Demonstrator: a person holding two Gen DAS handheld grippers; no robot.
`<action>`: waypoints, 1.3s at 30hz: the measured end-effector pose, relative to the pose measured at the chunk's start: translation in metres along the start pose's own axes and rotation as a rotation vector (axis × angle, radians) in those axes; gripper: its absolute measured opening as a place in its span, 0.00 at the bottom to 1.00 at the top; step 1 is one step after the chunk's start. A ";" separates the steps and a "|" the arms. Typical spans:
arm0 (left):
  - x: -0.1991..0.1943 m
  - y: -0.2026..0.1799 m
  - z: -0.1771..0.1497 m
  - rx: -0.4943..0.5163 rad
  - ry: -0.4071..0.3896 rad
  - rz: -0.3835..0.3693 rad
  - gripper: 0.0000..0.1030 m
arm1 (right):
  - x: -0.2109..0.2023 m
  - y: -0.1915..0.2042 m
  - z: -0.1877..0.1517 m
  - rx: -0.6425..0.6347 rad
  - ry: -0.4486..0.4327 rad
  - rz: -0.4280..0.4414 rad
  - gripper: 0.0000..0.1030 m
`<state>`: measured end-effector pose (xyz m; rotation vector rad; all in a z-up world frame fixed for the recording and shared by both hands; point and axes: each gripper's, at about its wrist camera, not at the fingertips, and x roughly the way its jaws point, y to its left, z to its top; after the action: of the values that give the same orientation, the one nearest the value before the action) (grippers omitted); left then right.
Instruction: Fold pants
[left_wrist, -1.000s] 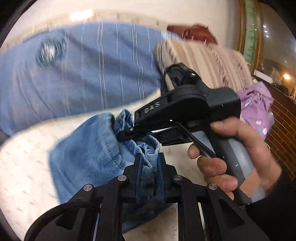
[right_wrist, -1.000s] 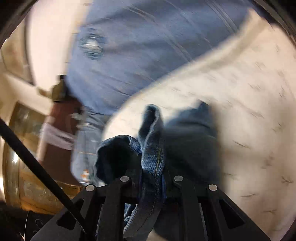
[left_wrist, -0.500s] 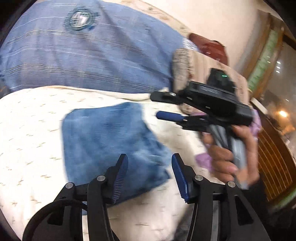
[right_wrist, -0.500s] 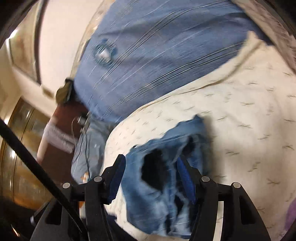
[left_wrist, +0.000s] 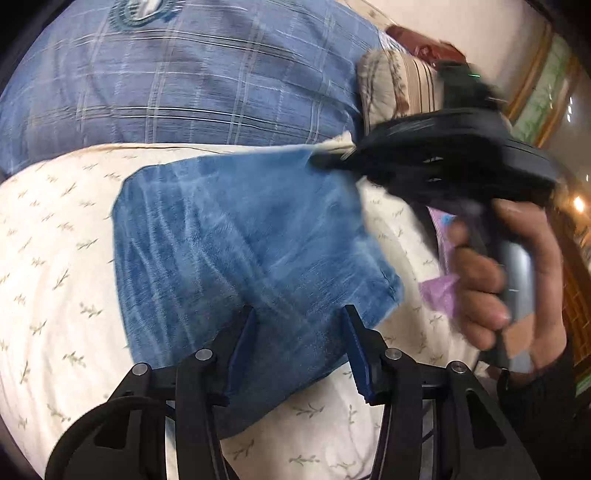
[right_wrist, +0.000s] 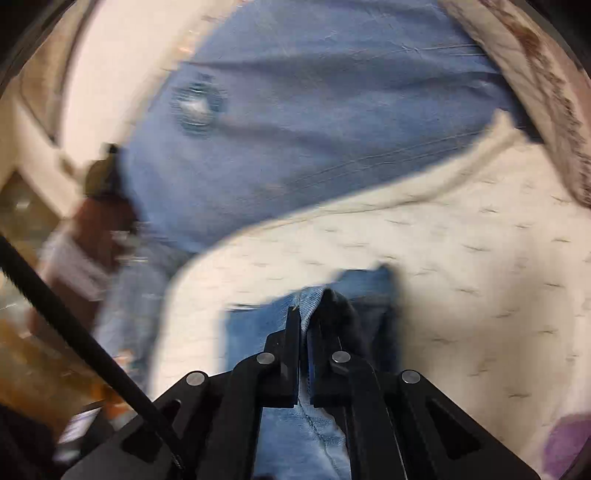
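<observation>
- Denim pants (left_wrist: 240, 258) lay folded; my right gripper (right_wrist: 303, 343) was clamped on their edge.
- My left gripper (left_wrist: 299, 350), jaws closing, pinched nothing; it needed a hold next.

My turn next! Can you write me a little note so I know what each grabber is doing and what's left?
Right gripper: shut on the jeans, pinching an edge.
Left gripper: jaws closing, with denim between them, not pinched.
The jeans lie as a folded bundle on the cream bedspread, in front of the blue pillow.
Done: mostly folded.
Left: probably tidy up, then let go.
</observation>
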<state>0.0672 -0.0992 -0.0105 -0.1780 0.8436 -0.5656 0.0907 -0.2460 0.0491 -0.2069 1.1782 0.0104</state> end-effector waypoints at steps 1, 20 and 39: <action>0.004 -0.002 -0.002 0.013 0.016 0.011 0.44 | 0.016 -0.008 -0.003 0.024 0.054 -0.030 0.02; 0.085 -0.078 0.006 0.300 0.121 0.011 0.14 | -0.001 -0.063 -0.016 0.263 0.083 0.022 0.53; 0.020 0.134 0.065 -0.414 0.117 -0.096 0.65 | 0.038 -0.033 -0.025 0.149 0.225 0.027 0.74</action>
<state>0.1801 -0.0020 -0.0295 -0.5698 1.0644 -0.4892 0.0865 -0.2867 0.0109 -0.0608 1.3994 -0.0784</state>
